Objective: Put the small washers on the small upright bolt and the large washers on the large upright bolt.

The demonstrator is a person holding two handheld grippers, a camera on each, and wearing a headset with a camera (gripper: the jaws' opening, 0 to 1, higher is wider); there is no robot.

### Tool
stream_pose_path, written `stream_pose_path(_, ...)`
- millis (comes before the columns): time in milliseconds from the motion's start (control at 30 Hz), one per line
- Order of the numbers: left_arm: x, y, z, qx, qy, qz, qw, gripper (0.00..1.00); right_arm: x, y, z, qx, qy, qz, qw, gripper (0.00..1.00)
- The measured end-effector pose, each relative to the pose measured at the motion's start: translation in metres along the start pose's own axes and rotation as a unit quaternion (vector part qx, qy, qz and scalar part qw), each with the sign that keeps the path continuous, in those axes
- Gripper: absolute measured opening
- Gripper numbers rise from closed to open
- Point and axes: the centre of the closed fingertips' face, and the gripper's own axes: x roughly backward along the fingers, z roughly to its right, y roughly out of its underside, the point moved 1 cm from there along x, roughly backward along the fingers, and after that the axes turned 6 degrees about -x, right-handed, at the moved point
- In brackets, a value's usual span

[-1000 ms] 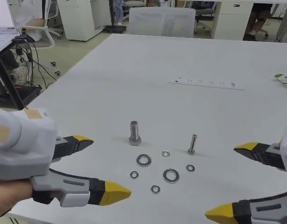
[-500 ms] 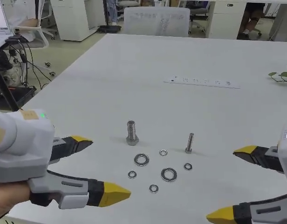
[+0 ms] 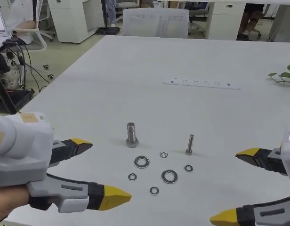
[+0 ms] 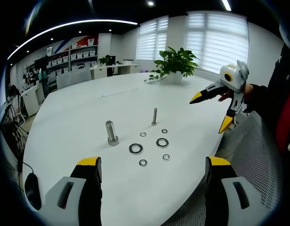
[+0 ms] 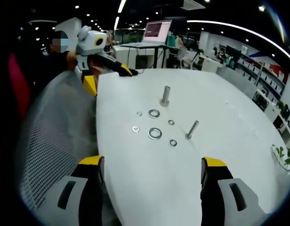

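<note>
1. My left hand (image 3: 3, 203) was low at the near left edge of the white table (image 3: 135, 75). It held the left gripper (image 3: 102, 169) pointing to the right, above the surface.
2. Its jaws stood wide apart and held nothing.
3. The large bolt (image 3: 131, 134) stood upright near the middle, and the small bolt (image 3: 189, 144) stood upright to its right, well apart from it.
4. Two large washers (image 3: 141, 162) and four small washers (image 3: 163, 154) lay flat in front of the bolts, between both grippers, touched by neither.
5. The right gripper (image 3: 232, 185) was at the near right edge, pointing left. Its jaws were also wide apart and empty.
</note>
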Motion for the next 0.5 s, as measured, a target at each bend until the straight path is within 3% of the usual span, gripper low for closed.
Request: stream_pose_path(500, 0.0022, -0.003, -0.002, -0.001, -0.005, 0.006, 1.0, 0.91, -0.0003, -0.0029, 0.002, 0.008, -0.003, -0.004, 1.0, 0.84)
